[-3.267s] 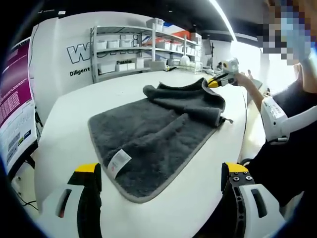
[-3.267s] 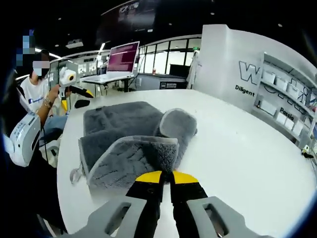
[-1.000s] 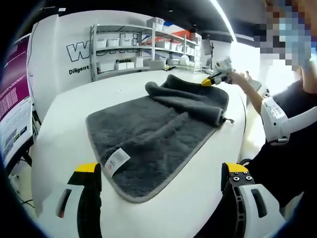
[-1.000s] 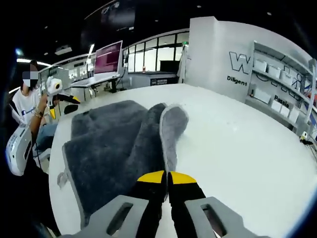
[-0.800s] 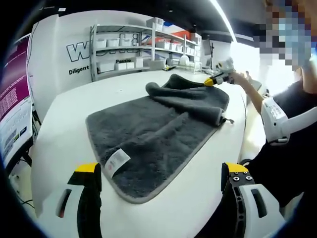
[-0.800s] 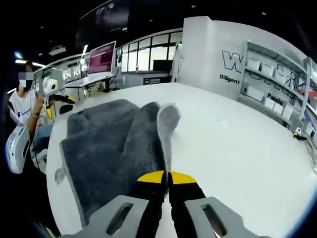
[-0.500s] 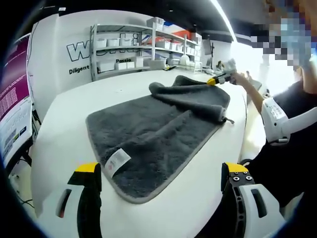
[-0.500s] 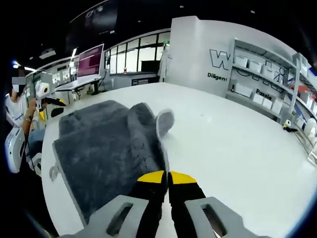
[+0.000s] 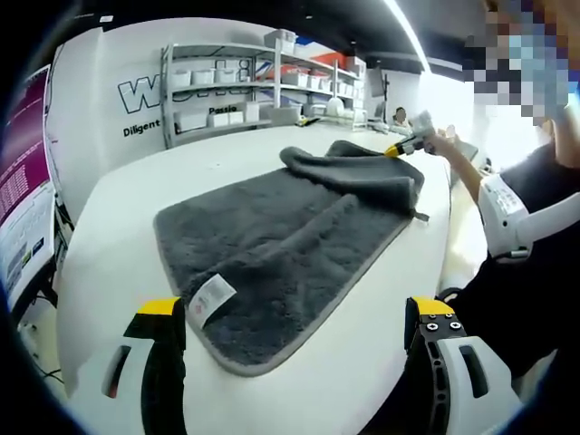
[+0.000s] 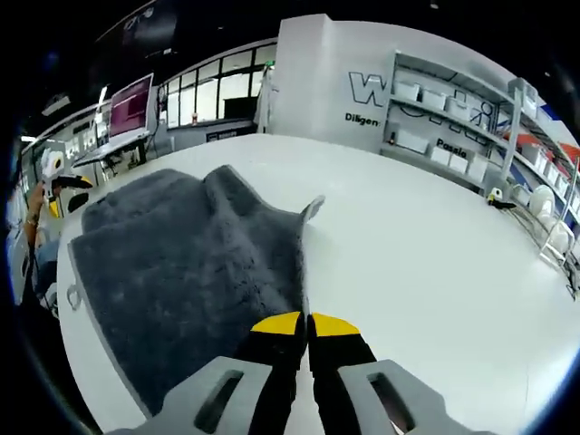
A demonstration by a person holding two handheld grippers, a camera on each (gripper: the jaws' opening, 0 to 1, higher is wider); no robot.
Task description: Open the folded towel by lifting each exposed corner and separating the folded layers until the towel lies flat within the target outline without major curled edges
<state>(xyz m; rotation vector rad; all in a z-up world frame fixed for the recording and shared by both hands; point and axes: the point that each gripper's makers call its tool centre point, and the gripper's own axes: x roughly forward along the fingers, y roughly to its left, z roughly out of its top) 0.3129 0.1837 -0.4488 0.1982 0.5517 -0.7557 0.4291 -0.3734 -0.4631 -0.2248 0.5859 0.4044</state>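
Observation:
A dark grey towel (image 9: pixel 272 236) lies on the white table (image 9: pixel 118 199), its near part flat with a white label (image 9: pixel 213 297) at the near edge. Its far end is folded over in a rumpled ridge (image 9: pixel 362 172). My left gripper (image 9: pixel 294 362) hovers open just short of the near edge, nothing between its jaws. My right gripper (image 10: pixel 305 328) is shut on the towel's edge. From it the towel (image 10: pixel 181 263) spreads away to the left, with one corner (image 10: pixel 313 208) sticking up. That gripper (image 9: pixel 403 148) also appears at the towel's far end, held by a hand.
Shelves with white bins (image 9: pixel 227 86) stand beyond the table. A purple screen (image 9: pixel 23 181) is at the left, a laptop (image 10: pixel 131 109) on a far desk. The person's body and sleeve (image 9: pixel 526 217) are at the table's right edge. Bare table (image 10: pixel 426 245) extends right of the towel.
My right gripper, still shut on the towel's edge, has drawn the folded layer outward; the raised fold has dropped lower and flatter. My left gripper has stayed open in place.

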